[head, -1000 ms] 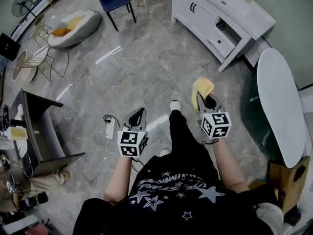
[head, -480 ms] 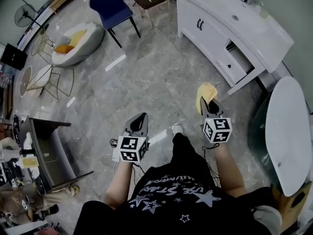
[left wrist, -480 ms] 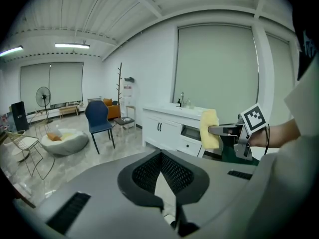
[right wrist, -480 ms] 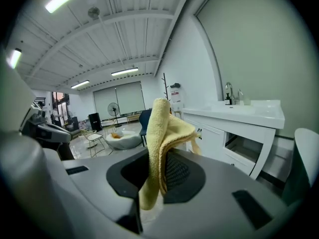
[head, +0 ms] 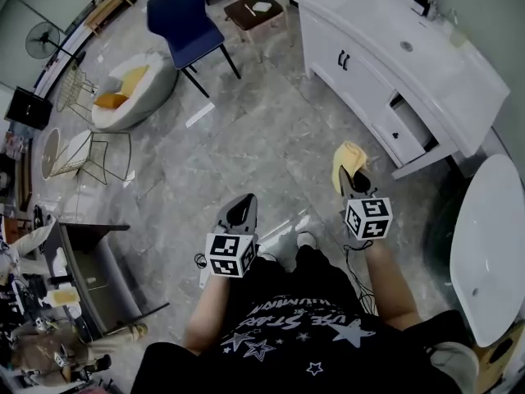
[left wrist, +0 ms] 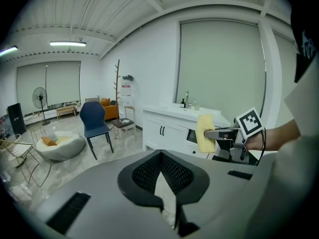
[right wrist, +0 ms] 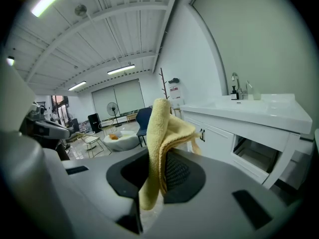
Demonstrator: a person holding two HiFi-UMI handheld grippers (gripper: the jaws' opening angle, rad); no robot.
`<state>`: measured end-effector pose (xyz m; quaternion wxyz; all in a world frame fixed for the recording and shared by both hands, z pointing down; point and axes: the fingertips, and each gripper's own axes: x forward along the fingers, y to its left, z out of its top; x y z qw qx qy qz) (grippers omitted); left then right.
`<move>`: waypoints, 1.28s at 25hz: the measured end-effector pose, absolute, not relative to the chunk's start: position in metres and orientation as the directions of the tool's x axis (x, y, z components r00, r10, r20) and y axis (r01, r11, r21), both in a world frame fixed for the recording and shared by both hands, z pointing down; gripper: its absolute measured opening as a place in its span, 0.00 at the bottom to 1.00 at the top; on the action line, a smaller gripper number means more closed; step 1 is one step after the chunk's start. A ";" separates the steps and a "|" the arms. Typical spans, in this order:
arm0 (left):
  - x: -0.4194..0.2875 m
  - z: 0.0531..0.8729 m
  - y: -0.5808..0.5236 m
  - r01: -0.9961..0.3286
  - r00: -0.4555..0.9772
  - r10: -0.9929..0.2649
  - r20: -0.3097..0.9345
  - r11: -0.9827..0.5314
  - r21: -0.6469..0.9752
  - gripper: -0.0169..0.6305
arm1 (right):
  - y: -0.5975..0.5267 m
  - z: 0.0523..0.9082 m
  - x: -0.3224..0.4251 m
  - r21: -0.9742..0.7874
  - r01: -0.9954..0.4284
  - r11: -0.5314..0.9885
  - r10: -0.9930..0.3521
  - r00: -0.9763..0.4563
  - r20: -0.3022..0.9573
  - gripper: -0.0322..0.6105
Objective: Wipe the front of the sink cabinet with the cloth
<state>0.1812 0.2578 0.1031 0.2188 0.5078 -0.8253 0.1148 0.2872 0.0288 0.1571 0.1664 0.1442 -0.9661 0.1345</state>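
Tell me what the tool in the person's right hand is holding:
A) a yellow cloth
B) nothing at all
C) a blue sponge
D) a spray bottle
A: the right tool is shut on a yellow cloth, which stands up folded between its jaws.

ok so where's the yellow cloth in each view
Head view: cloth right of centre, over the floor.
Left gripper view: cloth right of centre, mid-height.
Right gripper view: cloth dead centre, pinched in the jaws.
Shared landmark: white sink cabinet, in all three.
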 end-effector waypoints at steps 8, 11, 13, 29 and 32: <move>0.091 0.113 0.238 -0.887 -0.371 -0.791 0.486 0.457 0.067 0.05 | 0.009 0.170 0.243 -0.195 -0.400 0.896 -0.297 -0.864 0.407 0.15; 0.040 0.112 0.218 -0.910 -0.332 -0.819 0.469 0.408 0.069 0.05 | -0.008 0.167 0.216 -0.171 -0.462 0.870 -0.363 -0.837 0.410 0.15; 0.004 0.115 0.200 -0.931 -0.283 -0.841 0.461 0.356 0.079 0.05 | -0.021 0.165 0.199 -0.155 -0.526 0.836 -0.428 -0.803 0.415 0.15; -0.216 0.137 0.070 -0.975 0.220 -0.842 0.493 -0.199 0.096 0.05 | -0.031 0.141 0.075 -0.109 -0.915 0.388 -0.799 -0.393 0.454 0.15; -0.220 0.144 0.062 -0.962 0.272 -0.816 0.510 -0.247 0.117 0.05 | -0.023 0.147 0.074 -0.089 -0.930 0.357 -0.803 -0.355 0.480 0.15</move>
